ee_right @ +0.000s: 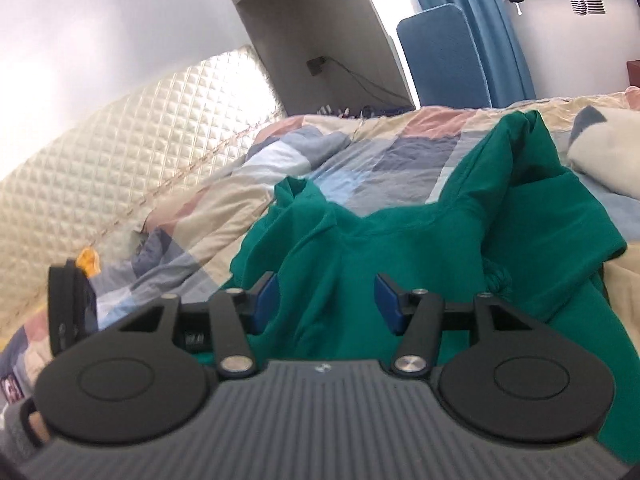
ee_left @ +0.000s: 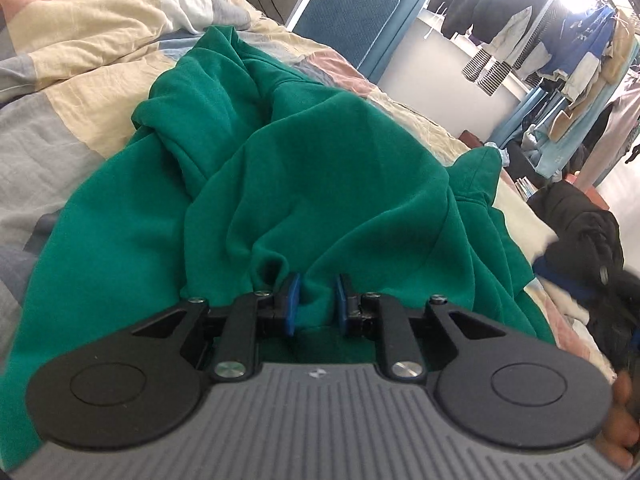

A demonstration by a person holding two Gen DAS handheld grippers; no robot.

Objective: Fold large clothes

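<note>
On the bed, left wrist view: one green sweatshirt (ee_left: 304, 184) lies crumpled across the patchwork quilt (ee_left: 80, 52).
Left gripper (ee_left: 316, 300): tilted down over the near edge of the garment; its two blue pads (ee_left: 293, 300) stand close together with a fold of green fabric between them, clenched on the cloth.
Hand (ee_left: 622, 420): fingers show blurred at the lower right edge.
Only in this view: a rail of hanging clothes (ee_left: 560, 40) and a dark jacket (ee_left: 580, 224) at the bedside.
Right wrist view, right gripper (ee_right: 327, 302): pointed slightly down, two pads apart, released, sweatshirt (ee_right: 400, 248) beneath them.
Only in this view: one quilted headboard (ee_right: 120, 148), a wall socket (ee_right: 316, 66).
Both views: one blue panel (ee_right: 440, 60).
</note>
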